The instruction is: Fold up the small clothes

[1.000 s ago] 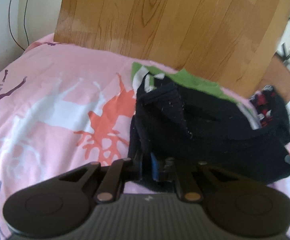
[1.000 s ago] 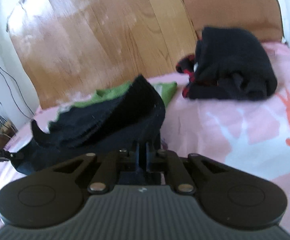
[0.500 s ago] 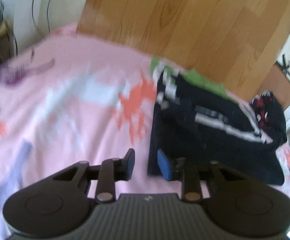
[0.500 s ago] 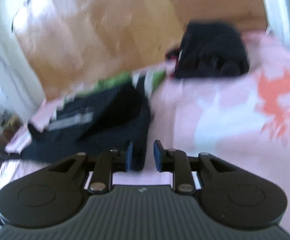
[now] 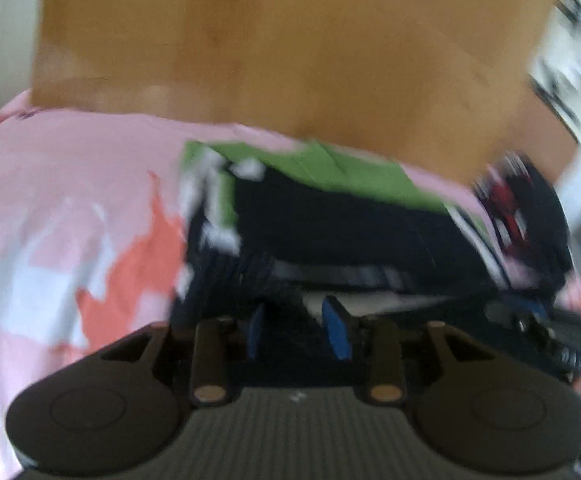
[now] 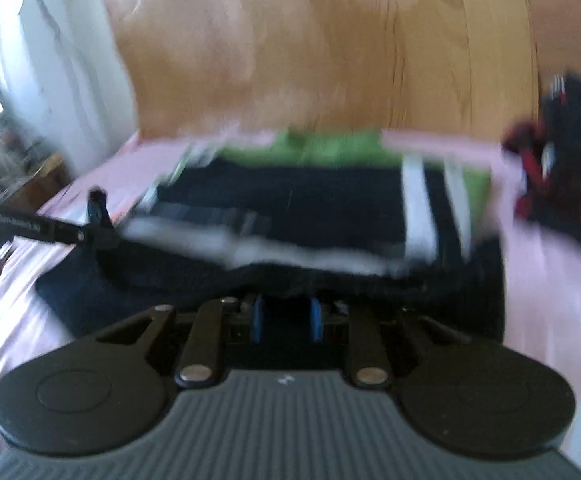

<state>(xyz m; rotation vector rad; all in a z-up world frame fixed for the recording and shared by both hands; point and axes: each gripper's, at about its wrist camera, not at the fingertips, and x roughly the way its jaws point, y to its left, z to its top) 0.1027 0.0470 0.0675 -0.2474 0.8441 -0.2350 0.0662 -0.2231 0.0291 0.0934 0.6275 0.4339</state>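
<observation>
A dark navy garment (image 5: 350,232) with white stripes and a green part (image 5: 330,168) lies folded flat on the pink printed bedsheet (image 5: 70,168). My left gripper (image 5: 296,330) is at its near edge, its jaws opening, with dark fabric between the blue pads; blur hides any contact. In the right wrist view the same garment (image 6: 290,200) spreads ahead of my right gripper (image 6: 286,318), whose pads stand apart at the near hem. The left gripper (image 6: 98,208) shows there at the garment's left end, and the right gripper (image 5: 530,316) shows in the left wrist view.
A second, folded dark garment with red trim (image 5: 522,208) (image 6: 570,160) lies to the right on the bed. A wooden headboard (image 5: 290,60) rises right behind the clothes. White wall and cables (image 6: 30,60) lie to the left. Both views are motion-blurred.
A second ago both grippers were shut on the lifted dark garment. They let go, the garment dropped flat, and both grippers drew back, then came forward to its near edge.
</observation>
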